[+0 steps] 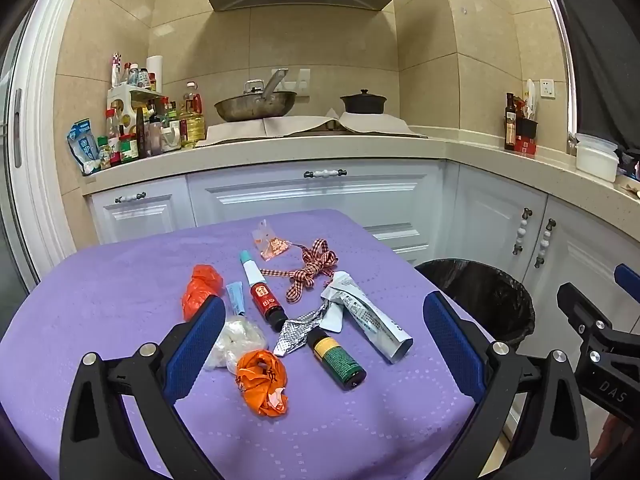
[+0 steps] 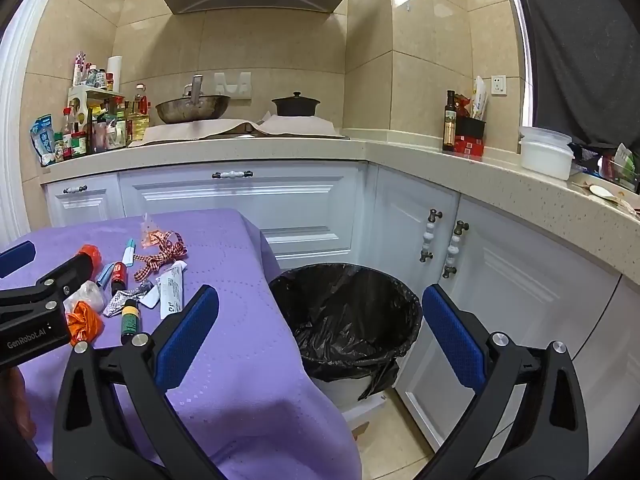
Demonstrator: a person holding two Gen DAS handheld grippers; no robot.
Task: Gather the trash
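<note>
- Nearest the camera, the left gripper [image 1: 324, 320] is held wide open over the purple cloth [image 1: 100, 312]. Nothing is held between its blue pads.
- Wide open too is the right gripper [image 2: 320, 312]. It is aimed at the black bin [image 2: 348, 312], and nothing is gripped by it.
- Both tongs are probably kept open so that a first piece can be picked.
- All the trash is laid in a heap on the purple cloth, so it can be reached with ease.
- An orange bag [image 1: 262, 378] is seen at the near edge of the heap, all scrunched up.
- Just behind the orange bag, a clear bag with white stuff [image 1: 236, 338] is found.
- Right of the orange bag, a green bottle [image 1: 336, 360] is laid on its side.
- Beyond the green bottle, a squashed white tube [image 1: 368, 320] and a bit of silver foil [image 1: 298, 330] are seen.
- Farther back, a red bottle [image 1: 266, 300], a checked ribbon [image 1: 312, 270] and a second orange bag [image 1: 200, 288] are seen.
- Beside the cloth, the bin is set low and lined with a black bag, so trash can be dropped in.
</note>
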